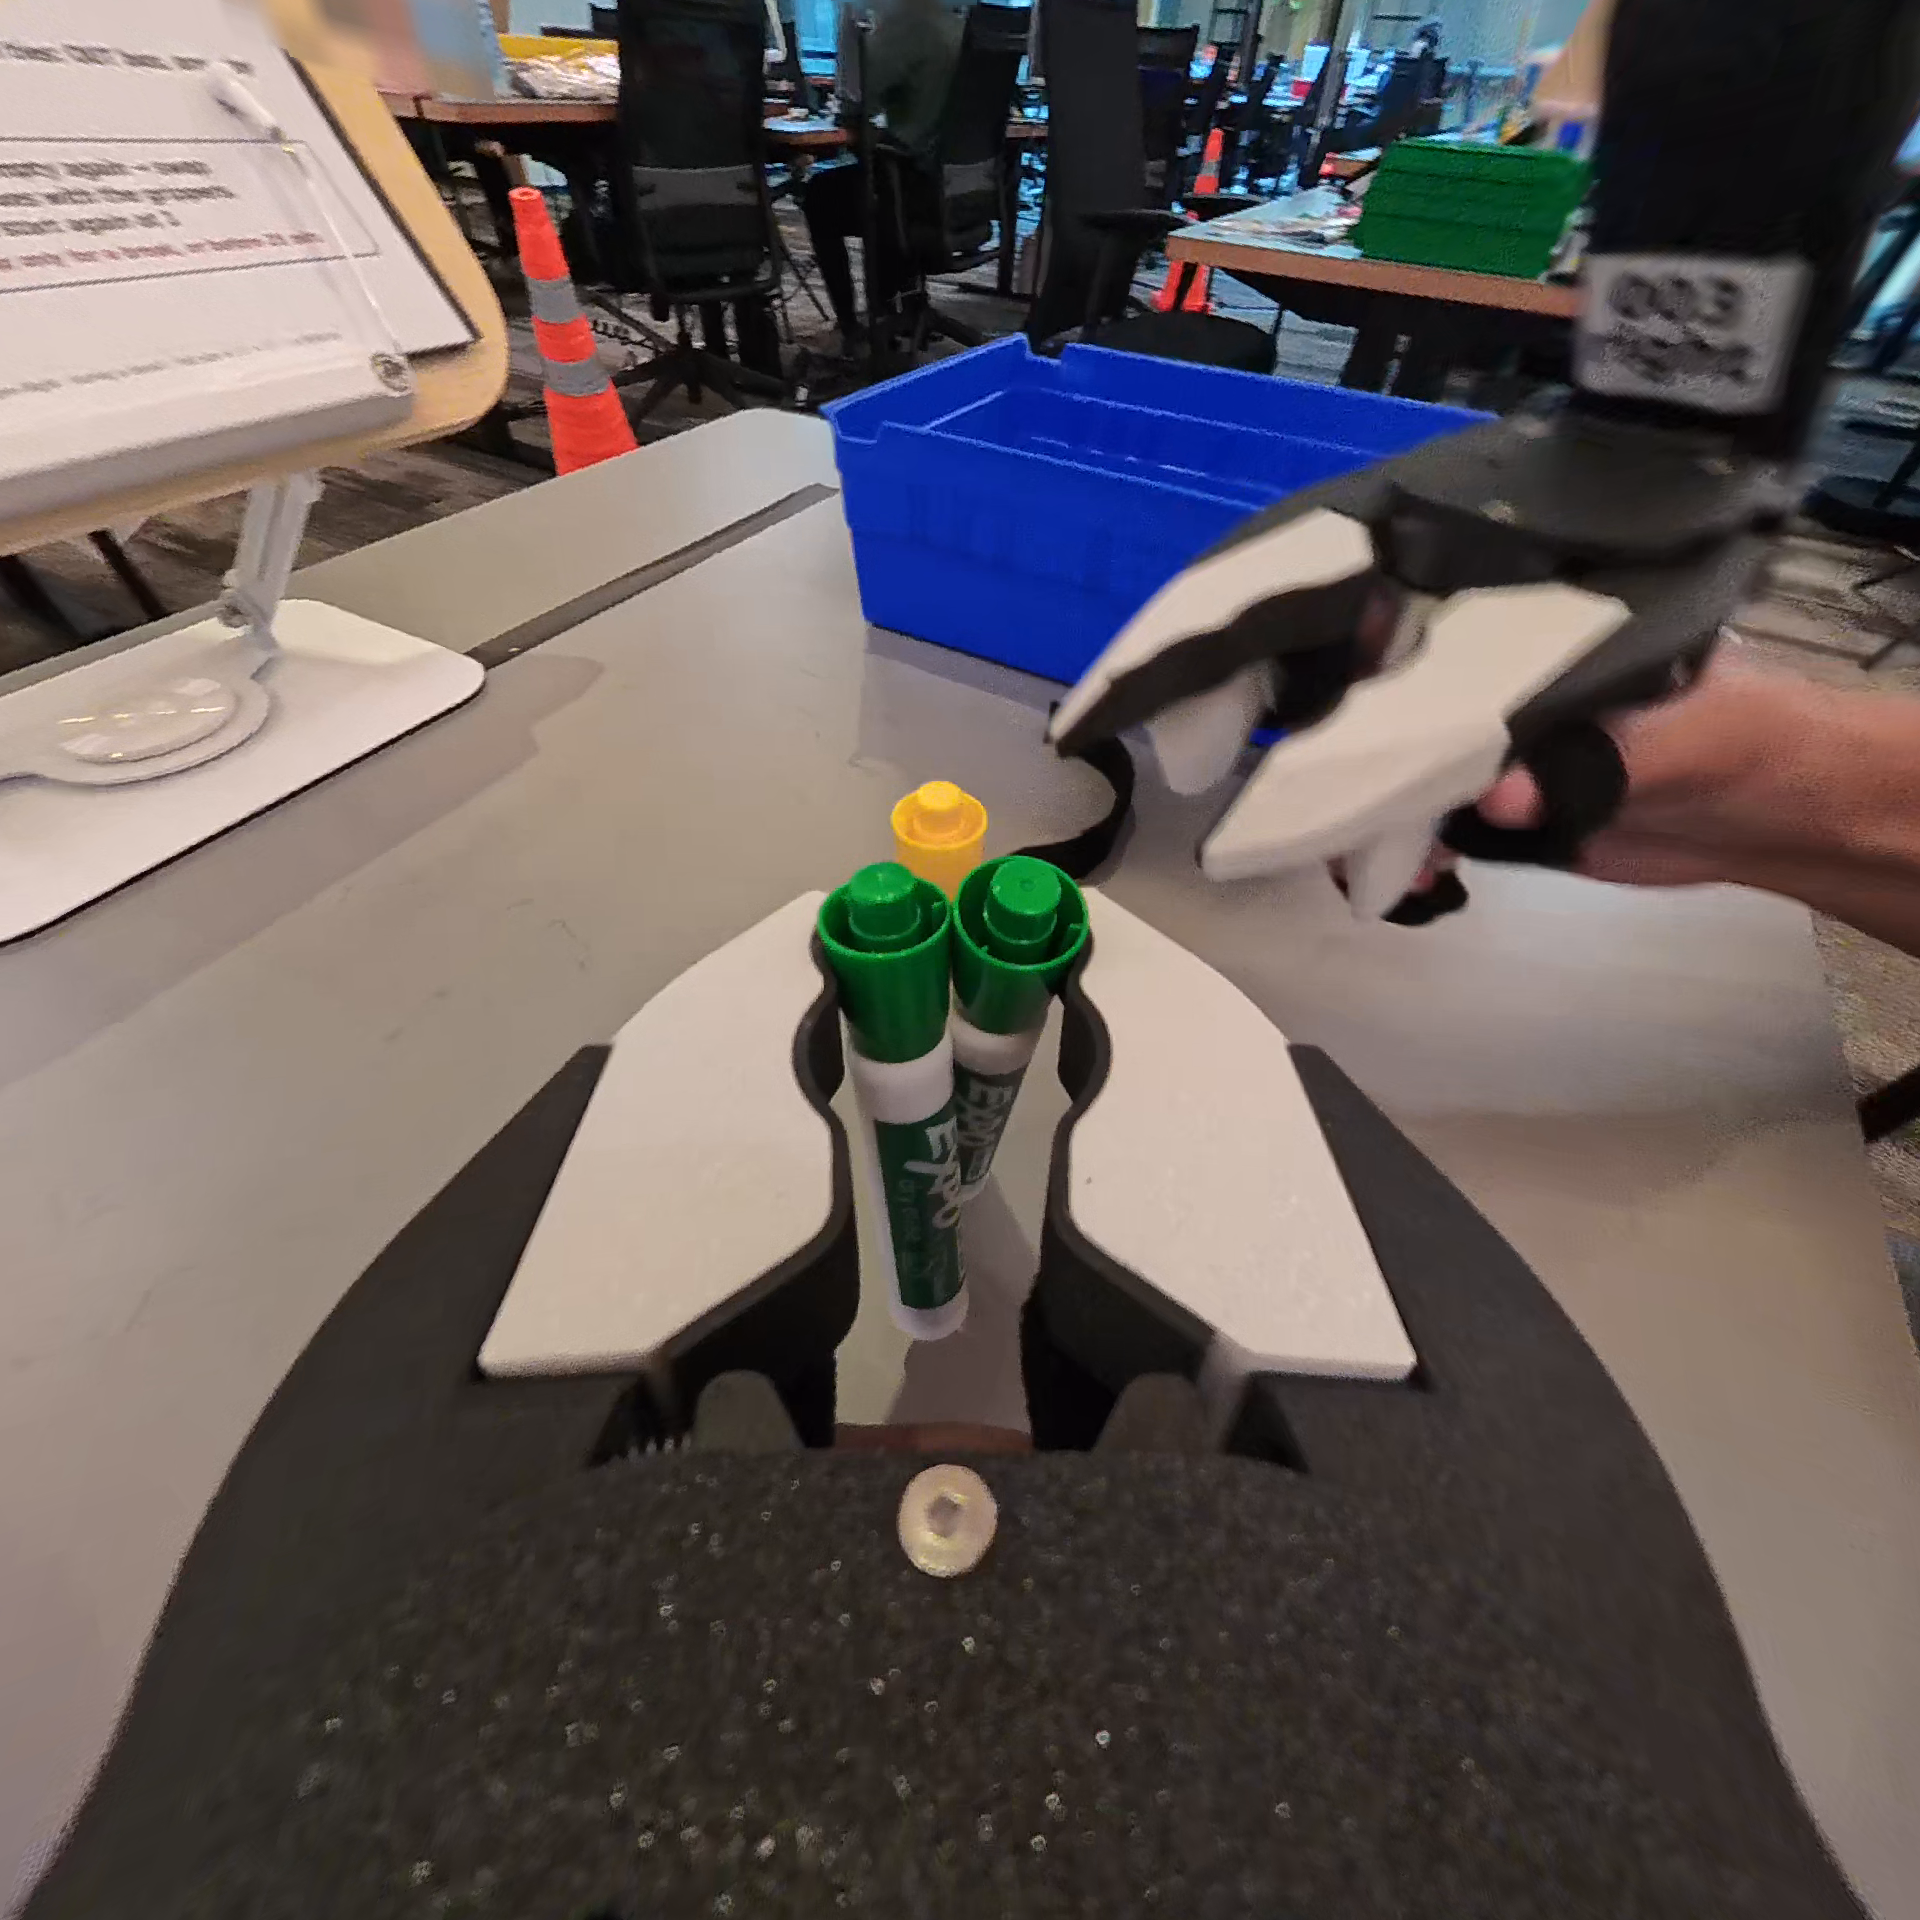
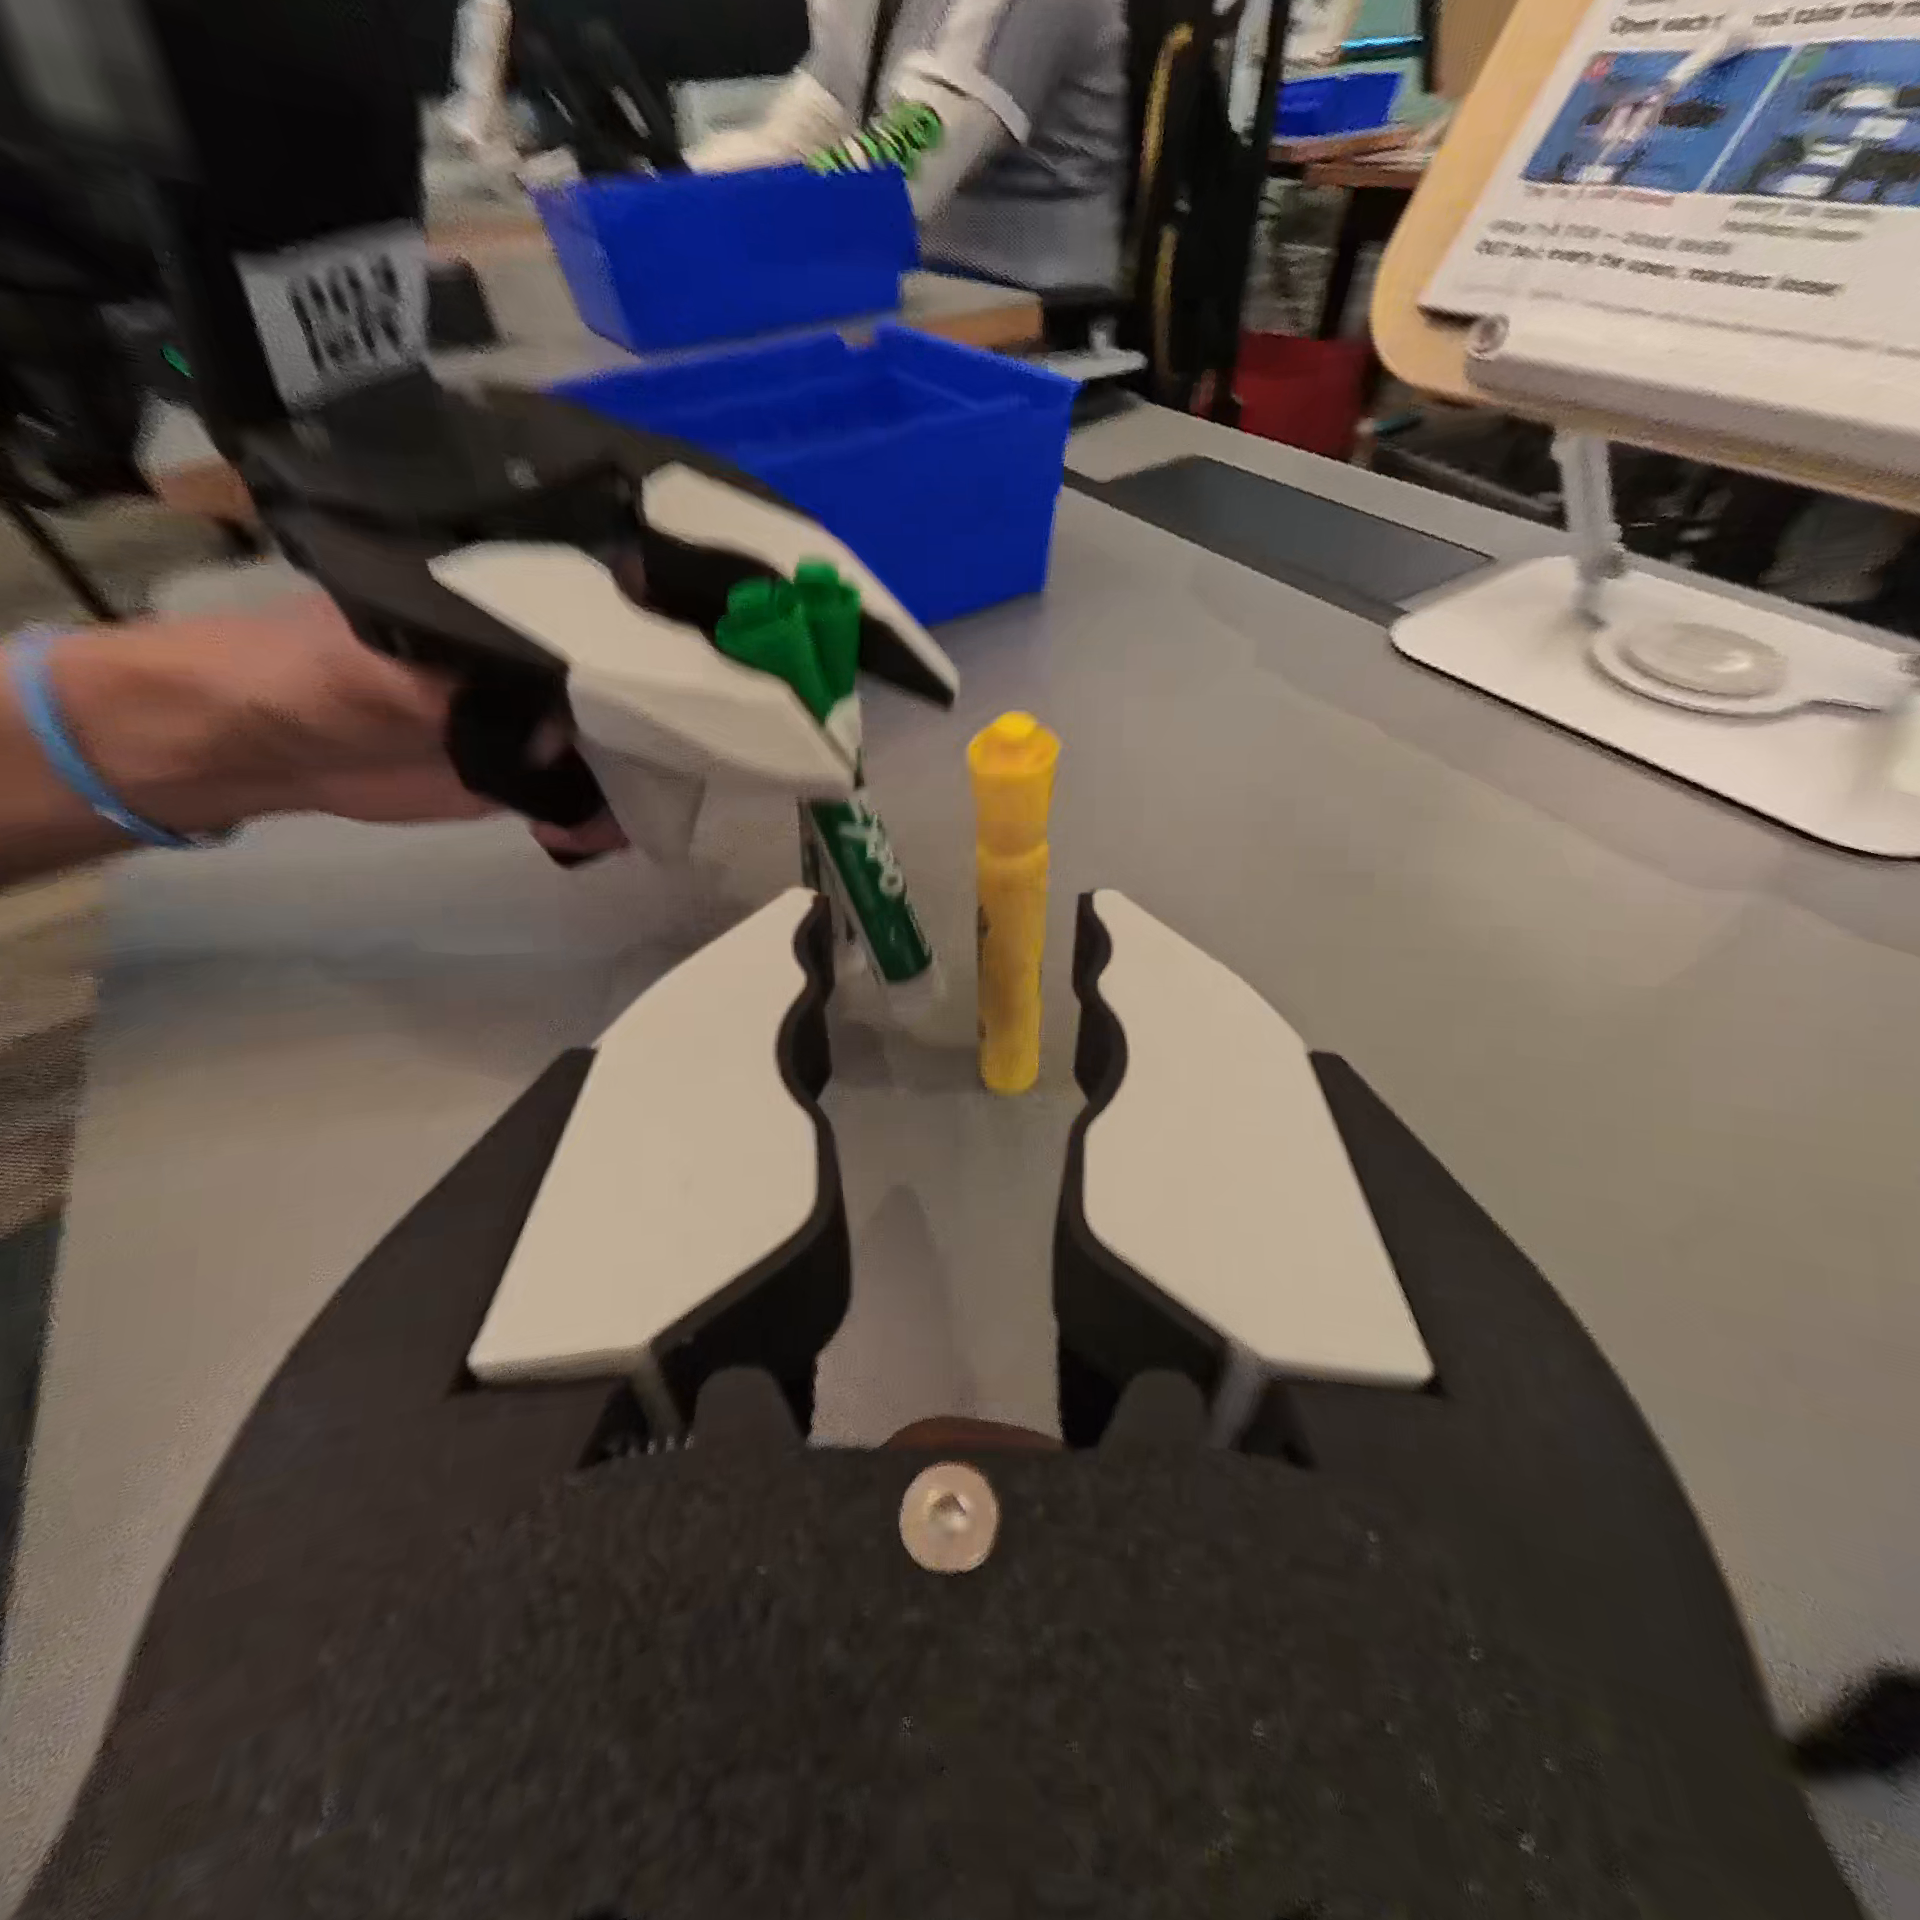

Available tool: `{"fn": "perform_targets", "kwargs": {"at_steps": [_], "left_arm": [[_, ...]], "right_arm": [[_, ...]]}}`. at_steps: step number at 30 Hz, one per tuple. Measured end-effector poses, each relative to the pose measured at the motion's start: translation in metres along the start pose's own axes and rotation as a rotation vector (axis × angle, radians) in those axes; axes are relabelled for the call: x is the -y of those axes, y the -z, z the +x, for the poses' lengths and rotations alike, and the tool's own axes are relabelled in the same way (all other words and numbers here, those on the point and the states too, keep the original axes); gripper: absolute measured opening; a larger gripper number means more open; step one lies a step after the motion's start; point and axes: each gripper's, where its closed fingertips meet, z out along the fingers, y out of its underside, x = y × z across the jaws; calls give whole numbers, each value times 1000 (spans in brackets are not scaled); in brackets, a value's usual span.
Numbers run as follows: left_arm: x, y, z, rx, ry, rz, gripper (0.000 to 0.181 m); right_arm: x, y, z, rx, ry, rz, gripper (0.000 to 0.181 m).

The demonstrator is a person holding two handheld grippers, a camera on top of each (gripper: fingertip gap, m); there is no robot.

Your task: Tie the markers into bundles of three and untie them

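Observation:
My left gripper (image 1: pixel 951 909) is shut on two green markers (image 1: pixel 896 1039), gripping them just below their caps so they hang tilted above the grey table (image 1: pixel 520 1039). A yellow marker (image 1: pixel 938 826) stands upright on the table just beyond them. In the right wrist view it (image 2: pixel 1008 914) stands between the open fingers of my right gripper (image 2: pixel 951 909), nearer the right finger, apparently untouched. The left gripper (image 2: pixel 888 727) with the green markers (image 2: pixel 868 904) is just left of it. A black band (image 1: pixel 1117 821) lies on the table under the right gripper (image 1: pixel 1138 795).
A blue bin (image 1: pixel 1039 499) stands at the back of the table and also shows in the right wrist view (image 2: pixel 883 457). A document stand on a white base (image 1: pixel 156 727) is at the left, seen at the right in the right wrist view (image 2: pixel 1662 665). An orange cone (image 1: pixel 566 343) stands on the floor beyond. Left tips and right tips are each some 40 cm from the white base (image 1: pixel 156 727). It turns up in the right wrist view (image 2: pixel 1703 668) as well.

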Motion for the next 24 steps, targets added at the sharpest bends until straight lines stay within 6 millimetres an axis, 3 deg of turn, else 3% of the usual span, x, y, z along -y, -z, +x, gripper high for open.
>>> {"fn": "perform_targets", "kwargs": {"at_steps": [4, 9, 13, 20, 24], "left_arm": [[11, 14, 6, 51, 61, 37, 38], [26, 25, 32, 14, 149, 88, 38], [27, 22, 41, 27, 178, 73, 37], [24, 18, 44, 47, 194, 57, 38], [20, 18, 43, 67, 173, 39, 38]], "right_arm": [[-19, 0, -25, -166, 113, -35, 45], [-24, -19, -48, -173, 66, -72, 64], [-30, -33, -61, -140, 41, -95, 64], [-38, -37, -58, -173, 41, -128, 22], [-41, -39, -55, -174, 49, -129, 19]]}}
